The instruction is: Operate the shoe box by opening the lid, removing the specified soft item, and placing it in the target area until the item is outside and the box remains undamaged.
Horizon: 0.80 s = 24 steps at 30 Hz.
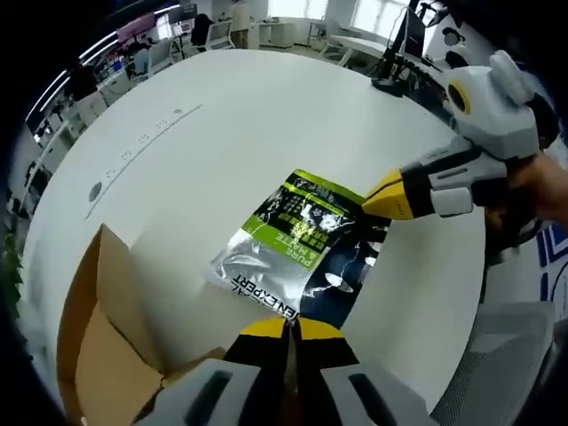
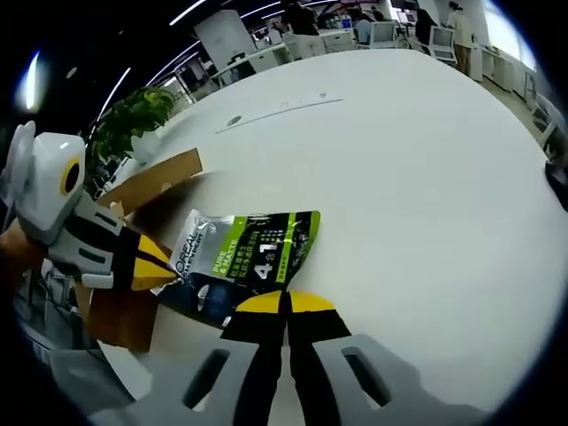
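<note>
A soft silver, green and black pouch (image 1: 297, 244) lies stretched just above the white table (image 1: 222, 115), outside the box. In the left gripper view my left gripper (image 1: 288, 327) is shut on the pouch's near edge, while the right gripper (image 1: 388, 195) reaches in from the right and pinches the far corner. The right gripper view has the pouch (image 2: 248, 253) running from my right gripper (image 2: 286, 303), shut on its edge, to the left gripper (image 2: 153, 259) at its other end. The open brown cardboard box (image 1: 106, 337) stands to the left, its flap (image 2: 151, 177) raised.
The white table (image 2: 399, 160) stretches wide beyond the pouch. A monitor (image 1: 404, 44) stands at its far edge, and a grey chair (image 1: 524, 346) sits close at the near right. A green plant (image 2: 133, 111) stands behind the box. Office desks fill the background.
</note>
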Available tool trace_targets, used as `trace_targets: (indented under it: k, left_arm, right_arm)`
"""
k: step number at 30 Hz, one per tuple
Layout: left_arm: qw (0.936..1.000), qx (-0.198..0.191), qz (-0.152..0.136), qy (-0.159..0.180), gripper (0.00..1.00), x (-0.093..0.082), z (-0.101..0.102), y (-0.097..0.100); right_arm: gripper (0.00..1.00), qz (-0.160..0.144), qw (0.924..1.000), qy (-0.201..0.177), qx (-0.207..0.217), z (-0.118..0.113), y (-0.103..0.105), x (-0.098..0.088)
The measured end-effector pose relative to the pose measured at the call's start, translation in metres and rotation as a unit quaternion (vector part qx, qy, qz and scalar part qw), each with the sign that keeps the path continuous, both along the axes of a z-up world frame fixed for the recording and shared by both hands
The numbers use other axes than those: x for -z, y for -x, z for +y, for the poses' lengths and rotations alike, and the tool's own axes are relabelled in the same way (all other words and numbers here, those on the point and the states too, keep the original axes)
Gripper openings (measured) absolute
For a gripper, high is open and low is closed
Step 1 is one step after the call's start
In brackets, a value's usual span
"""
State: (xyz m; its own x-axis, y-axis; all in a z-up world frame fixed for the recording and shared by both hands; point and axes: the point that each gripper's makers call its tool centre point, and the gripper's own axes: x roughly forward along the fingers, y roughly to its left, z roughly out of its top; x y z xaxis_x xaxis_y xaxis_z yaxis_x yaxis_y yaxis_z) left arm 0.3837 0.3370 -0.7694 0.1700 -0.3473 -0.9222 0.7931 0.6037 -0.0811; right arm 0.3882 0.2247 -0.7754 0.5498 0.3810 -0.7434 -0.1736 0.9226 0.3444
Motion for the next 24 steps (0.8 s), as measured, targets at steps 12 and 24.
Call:
trace_targets:
  k: [12,24]
  left_arm:
    - [0.9996,0.021,-0.017,-0.009,0.08,0.006,0.000,0.002]
    - [0.9988,0.021,-0.042,0.012,0.20,-0.015,0.001,0.001]
  right_arm:
    - [0.00,0.003,0.9999,-0.004,0.013,-0.004,0.002,0.010]
    - [0.01,-0.003,1.0000,0.004,0.006,-0.005,0.001,0.009]
